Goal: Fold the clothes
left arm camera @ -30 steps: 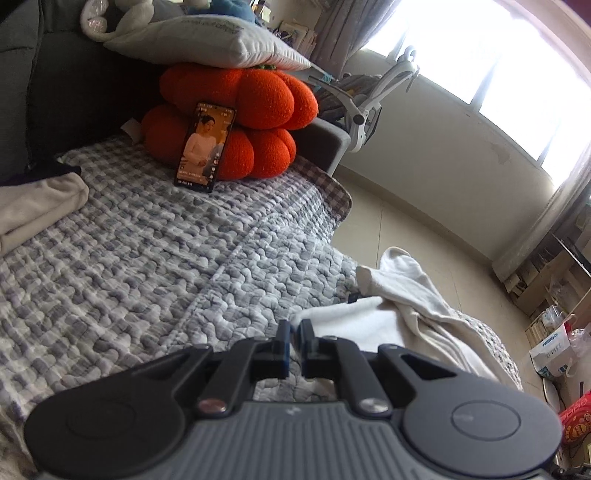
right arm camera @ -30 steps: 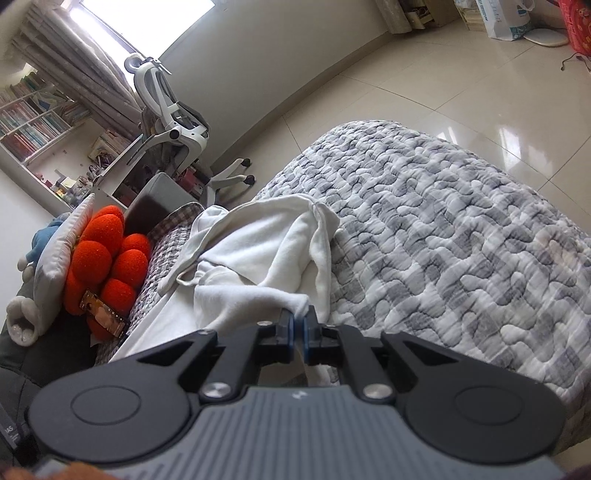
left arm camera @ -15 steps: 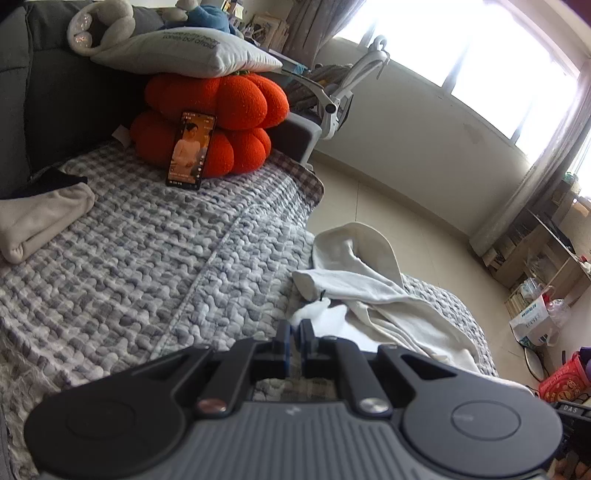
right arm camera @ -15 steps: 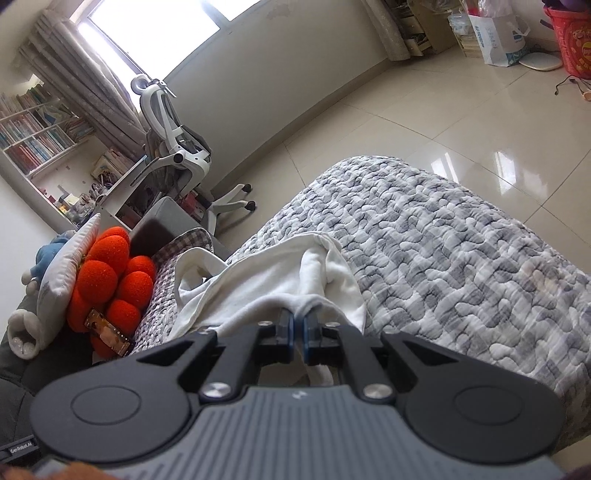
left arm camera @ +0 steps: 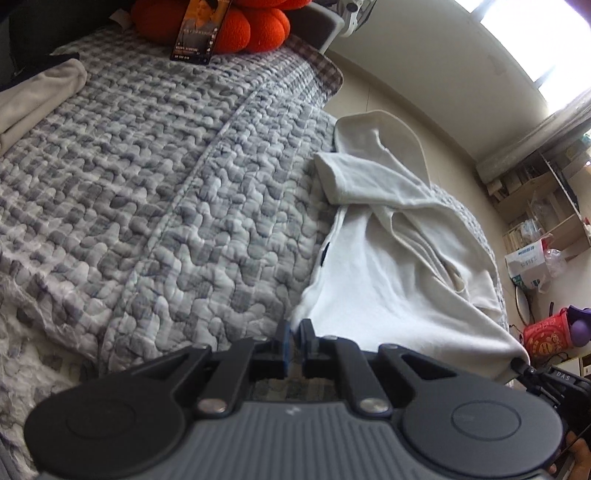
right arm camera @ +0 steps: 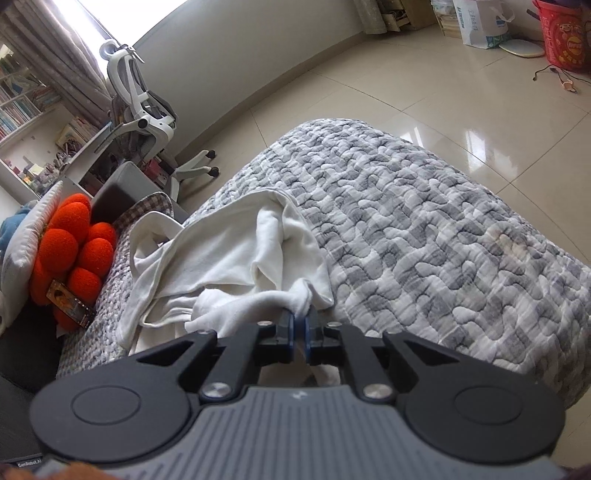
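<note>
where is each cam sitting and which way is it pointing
Left wrist: on the left hand-held gripper, angled down at the white garment on the quilt; fingertips show at the bottom right corner.
Right wrist: on the right hand-held gripper, facing the garment bunched between its opening jaws.
Shared: garment, quilt, orange cushion.

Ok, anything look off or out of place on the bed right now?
The white garment is bunched and twisted rather than flat, with its far part over the quilt edge. A phone leans on the orange cushion. Nothing damaged.
</note>
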A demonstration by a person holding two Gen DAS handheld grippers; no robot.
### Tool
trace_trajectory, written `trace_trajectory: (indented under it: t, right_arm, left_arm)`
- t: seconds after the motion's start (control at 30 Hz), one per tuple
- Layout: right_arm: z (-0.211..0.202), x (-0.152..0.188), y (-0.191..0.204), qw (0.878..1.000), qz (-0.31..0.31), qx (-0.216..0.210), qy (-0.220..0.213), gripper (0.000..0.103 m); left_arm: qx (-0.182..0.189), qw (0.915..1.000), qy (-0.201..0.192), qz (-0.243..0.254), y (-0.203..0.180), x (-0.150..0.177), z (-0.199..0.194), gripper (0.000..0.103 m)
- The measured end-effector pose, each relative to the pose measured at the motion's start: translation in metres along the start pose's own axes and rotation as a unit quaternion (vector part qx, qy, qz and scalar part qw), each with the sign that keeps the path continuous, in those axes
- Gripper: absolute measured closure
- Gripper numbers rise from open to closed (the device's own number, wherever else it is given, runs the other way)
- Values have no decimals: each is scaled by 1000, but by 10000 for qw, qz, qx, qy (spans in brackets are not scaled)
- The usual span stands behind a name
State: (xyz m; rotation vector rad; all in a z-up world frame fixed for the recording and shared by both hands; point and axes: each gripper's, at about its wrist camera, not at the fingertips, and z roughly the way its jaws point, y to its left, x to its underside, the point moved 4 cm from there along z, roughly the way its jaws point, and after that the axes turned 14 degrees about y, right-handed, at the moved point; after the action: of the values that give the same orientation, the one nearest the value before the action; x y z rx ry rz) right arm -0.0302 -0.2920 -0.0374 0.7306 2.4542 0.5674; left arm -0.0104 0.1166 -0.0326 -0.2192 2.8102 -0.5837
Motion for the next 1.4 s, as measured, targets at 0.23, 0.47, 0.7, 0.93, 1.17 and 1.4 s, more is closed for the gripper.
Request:
trace_trajectory:
  t: [0.23,0.47,0.7,0.93,1.17,1.4]
  right_arm:
    - [4,-3,1,9996,-151,217,9,86]
    - [13,-11,10,9974,-410,525,-264,57]
    - [28,-21,20,9968,-367,597,-383,57]
    - [25,-32,21,9951,-85,658,-732,50]
    - [28,-37,27,9895,-295,866,-1121,49]
    - [51,-35,49,9918,-742,426,-944,42]
  left_arm:
    - [-379,9990,-187,-155,2,-11,9,66]
    - [-151,9989,-438,-101,-13,-23,14,51]
    - [-278,9985,-468,-9,-22,-35,34,45]
    - [-287,9980,-521,-198,-18,-51,50,43]
    - [-242,9964,-805,-137,-21,-71,58,43]
    - [-307,9947,-976,-126,-24,-94,72,42]
